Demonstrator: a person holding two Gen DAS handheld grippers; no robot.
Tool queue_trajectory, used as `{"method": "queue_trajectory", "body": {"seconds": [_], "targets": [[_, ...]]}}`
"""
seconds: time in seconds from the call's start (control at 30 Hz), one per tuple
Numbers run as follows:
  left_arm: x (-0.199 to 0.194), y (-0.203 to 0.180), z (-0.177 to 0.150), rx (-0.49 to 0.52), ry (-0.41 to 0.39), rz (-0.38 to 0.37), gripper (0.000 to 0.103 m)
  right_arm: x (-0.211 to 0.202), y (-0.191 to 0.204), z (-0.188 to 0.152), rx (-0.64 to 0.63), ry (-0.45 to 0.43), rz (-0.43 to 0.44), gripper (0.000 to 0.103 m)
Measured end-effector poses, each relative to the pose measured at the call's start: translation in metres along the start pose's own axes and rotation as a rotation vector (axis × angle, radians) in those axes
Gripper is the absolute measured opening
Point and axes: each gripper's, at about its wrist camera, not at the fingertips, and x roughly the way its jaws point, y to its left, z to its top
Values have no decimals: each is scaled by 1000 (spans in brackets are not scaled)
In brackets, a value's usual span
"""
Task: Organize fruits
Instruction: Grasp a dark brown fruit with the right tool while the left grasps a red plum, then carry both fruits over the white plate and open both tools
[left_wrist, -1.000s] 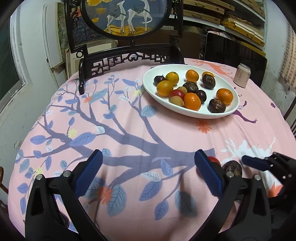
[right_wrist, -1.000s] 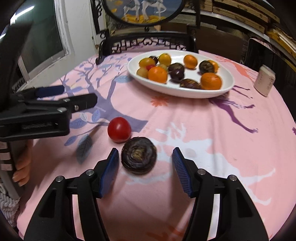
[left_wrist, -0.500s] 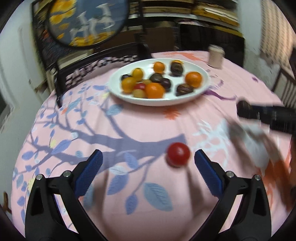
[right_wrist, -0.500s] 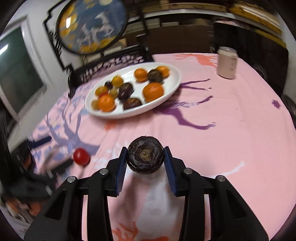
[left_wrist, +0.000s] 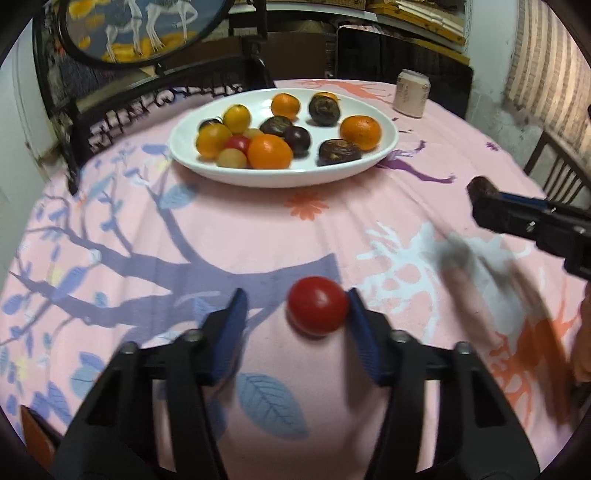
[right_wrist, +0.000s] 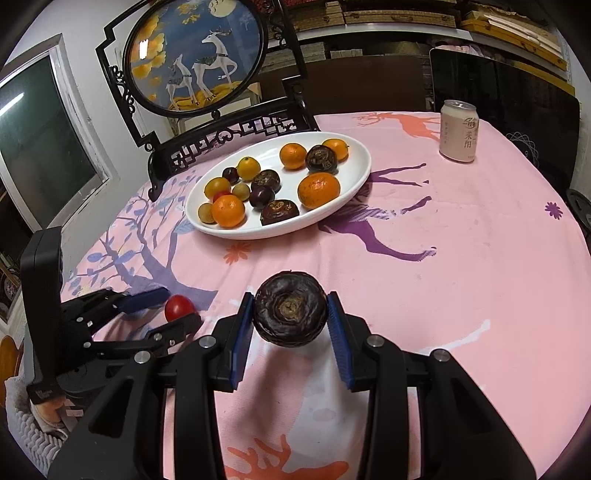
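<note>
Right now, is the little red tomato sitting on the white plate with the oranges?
No, the loose red tomato lies on the pink tablecloth between the left gripper's fingers, away from the plate.

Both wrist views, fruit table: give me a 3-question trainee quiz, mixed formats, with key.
1. True or false: the right gripper holds a dark brown wrinkled fruit clear of the tablecloth.
2. Multiple choice: the red tomato lies A) on the white plate, B) on the tablecloth between the left gripper fingers, C) beside the pink can.
3. Fill in: only the ____ pad of the left gripper touches the tomato in the left wrist view.

Key: 1 true; 2 B; 3 right. The left jaws have just been closing with the tomato between them, not yet pinched from both sides.
</note>
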Motion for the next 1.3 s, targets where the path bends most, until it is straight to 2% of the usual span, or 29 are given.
{"method": "queue_trajectory", "body": {"seconds": [0.03, 0.07, 0.23, 0.47, 0.53, 0.67, 0.83, 1.0, 1.27, 1.3], "targets": [[0, -1, 0, 1, -2, -18, 35, 0, 0, 0, 0, 0, 0, 40], [-1, -3, -1, 9, -4, -29, 32, 0, 0, 0, -1, 2, 0, 39], [-6, -2, -2, 5, -20, -10, 32, 1, -2, 0, 6, 3, 1, 40], [-26, 26, 9, -91, -96, 87, 32, -13, -18, 5, 71, -50, 5, 40], [-34, 34, 21, -124, -121, 105, 32, -21, -23, 9, 93, -77, 5, 40], [-47, 47, 55, -182, -171, 86, 32, -31, -28, 24, 119, -111, 20, 40], [-44, 50, 99, -203, -211, 84, 32, -29, -21, 54, 105, -122, 39, 40], [-22, 49, 123, -208, -208, 83, 32, 3, -7, 85, 84, -107, 59, 40], [32, 52, 143, -183, -149, 111, 33, 79, 11, 109, 32, -33, 41, 40], [37, 52, 144, -182, -147, 113, 40, 86, 10, 110, 30, -24, 48, 40]]}}
